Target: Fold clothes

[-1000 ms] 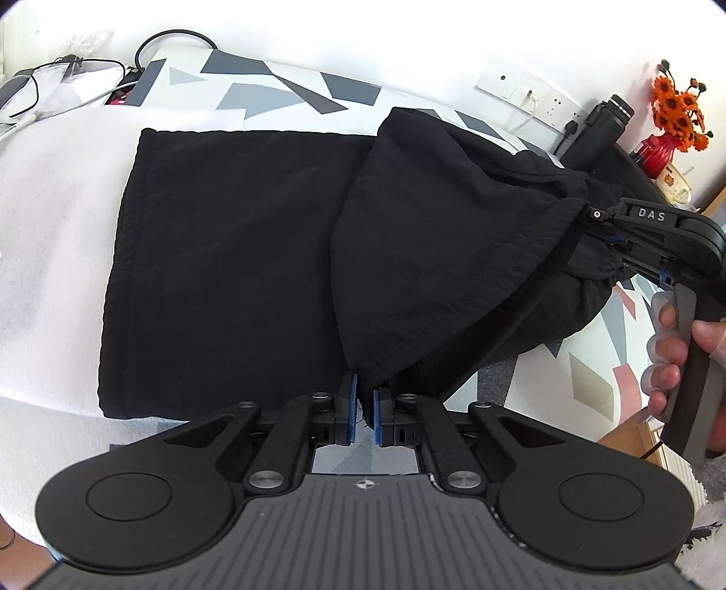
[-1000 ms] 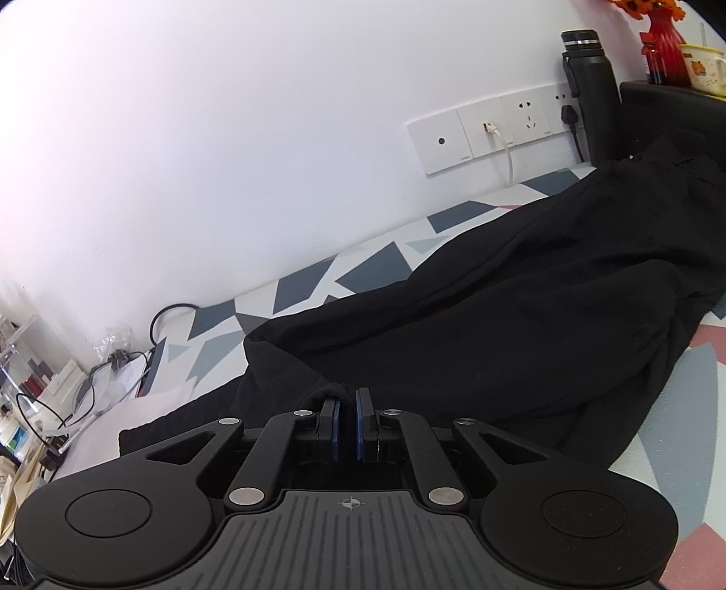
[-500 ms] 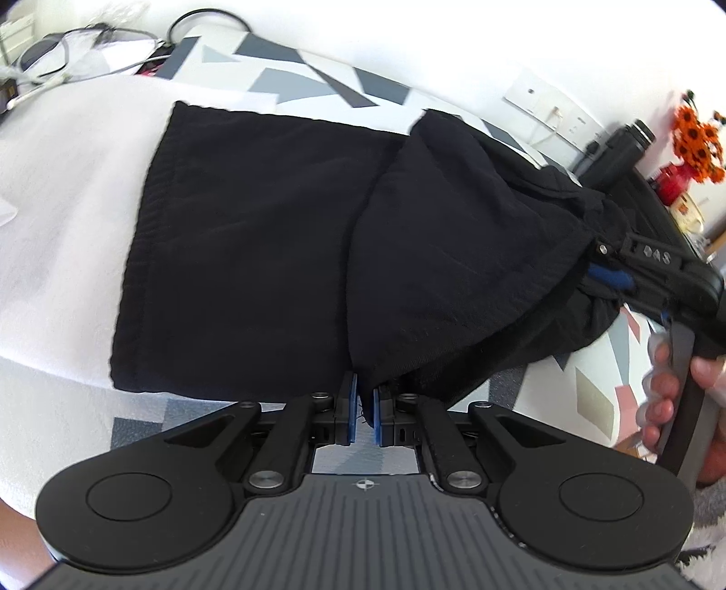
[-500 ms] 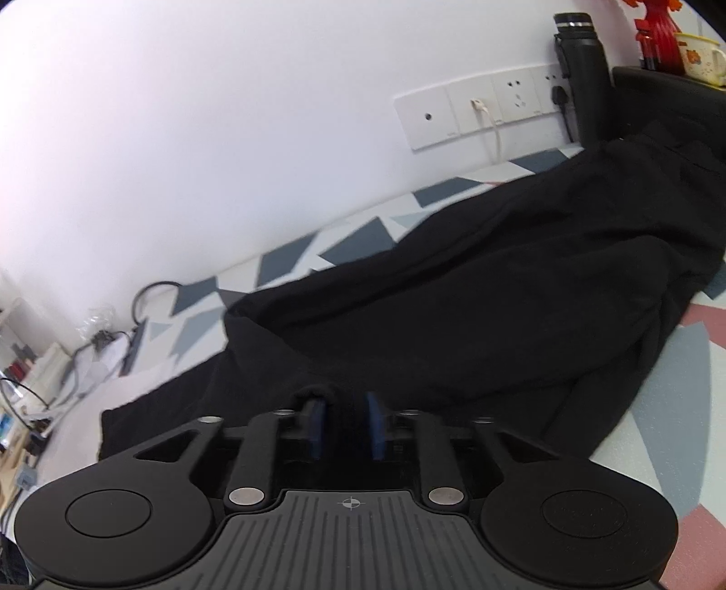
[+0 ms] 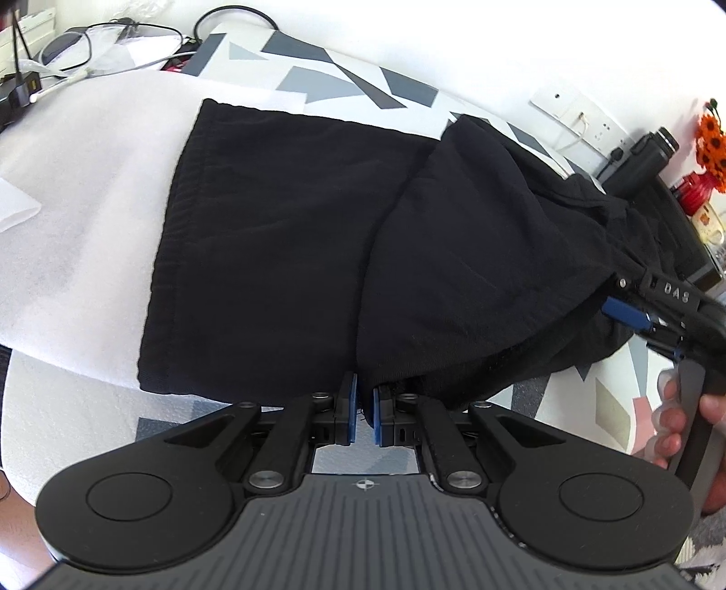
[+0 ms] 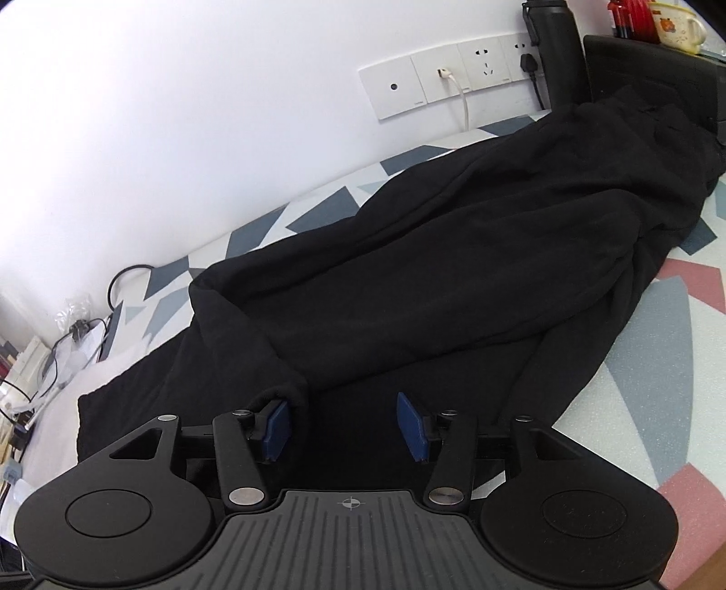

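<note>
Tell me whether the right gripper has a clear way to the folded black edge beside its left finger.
Probably yes: the right gripper is opening with only flat black garment below, and the folded edge already lies against one finger.

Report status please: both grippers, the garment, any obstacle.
Left gripper shut on garment edge. Right gripper opening, fabric released. Nothing in the way.

A bed (image 5: 608, 408) with a white sheet printed in grey and pink geometric shapes carries everything. A plain white blanket (image 5: 81, 236) covers its left part. A black garment (image 5: 281, 254) lies spread across both, one section folded over itself. Cables (image 5: 113, 41) trail at the far left corner.
</note>
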### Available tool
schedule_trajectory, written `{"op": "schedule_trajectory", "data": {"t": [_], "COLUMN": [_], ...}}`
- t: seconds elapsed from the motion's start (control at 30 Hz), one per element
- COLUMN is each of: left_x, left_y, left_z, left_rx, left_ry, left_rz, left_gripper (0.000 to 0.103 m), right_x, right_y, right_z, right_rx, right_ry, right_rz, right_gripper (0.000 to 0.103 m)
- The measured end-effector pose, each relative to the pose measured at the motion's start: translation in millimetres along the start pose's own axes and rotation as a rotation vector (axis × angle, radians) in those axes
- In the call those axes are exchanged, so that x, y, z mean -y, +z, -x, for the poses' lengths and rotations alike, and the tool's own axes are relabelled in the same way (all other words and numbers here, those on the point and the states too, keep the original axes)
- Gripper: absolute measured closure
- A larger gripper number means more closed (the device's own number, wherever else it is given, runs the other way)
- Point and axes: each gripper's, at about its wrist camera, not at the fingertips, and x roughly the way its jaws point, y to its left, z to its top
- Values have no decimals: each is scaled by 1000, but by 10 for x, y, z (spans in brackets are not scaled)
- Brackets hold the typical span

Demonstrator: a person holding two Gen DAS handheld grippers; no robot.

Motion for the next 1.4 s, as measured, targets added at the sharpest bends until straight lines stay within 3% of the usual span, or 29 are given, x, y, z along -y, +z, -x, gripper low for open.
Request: {"op": "schedule_trajectory", "data": {"t": [0.1,0.13,0.17,0.23,0.37,0.63,0.73,0.8,0.9,1.17,1.4], "left_x": [-34,-27,-17,33,167,433,552,626,783,1329,1471], "left_y": [-3,0,3,7,51,177,206,223,244,175,70], "left_z": [-15,-6,6,48,109,-5,-75,-111,-166,-471,-654], "left_rx": [-5,0,6,26,58,62,64,67,76,58,49], "left_ry": [3,4,13,70,137,78,45,18,-27,-69,-48], "left_rz": [17,12,-1,-44,-133,-237,-276,-298,-345,-613,-664], "left_gripper": [88,76,48,18,18,18,18,18,18,17,17], "right_x": [17,23,28,39,67,61,76,86,90,52,-21], "right_y": [22,27,33,22,16,54,71,84,116,227,290], "right_z": [-41,-58,-74,-73,-71,-52,-22,-9,14,135,224], "right_rx": [-22,-30,-37,-32,-24,-5,-4,-14,-23,3,8], "right_ry": [-13,-16,-20,-26,-29,-10,32,74,123,173,203], "right_rz": [-22,-31,-40,-50,-67,-70,-75,-79,-95,-105,-105], "right_gripper": [47,47,47,47,47,47,60,82,91,93,94]}}
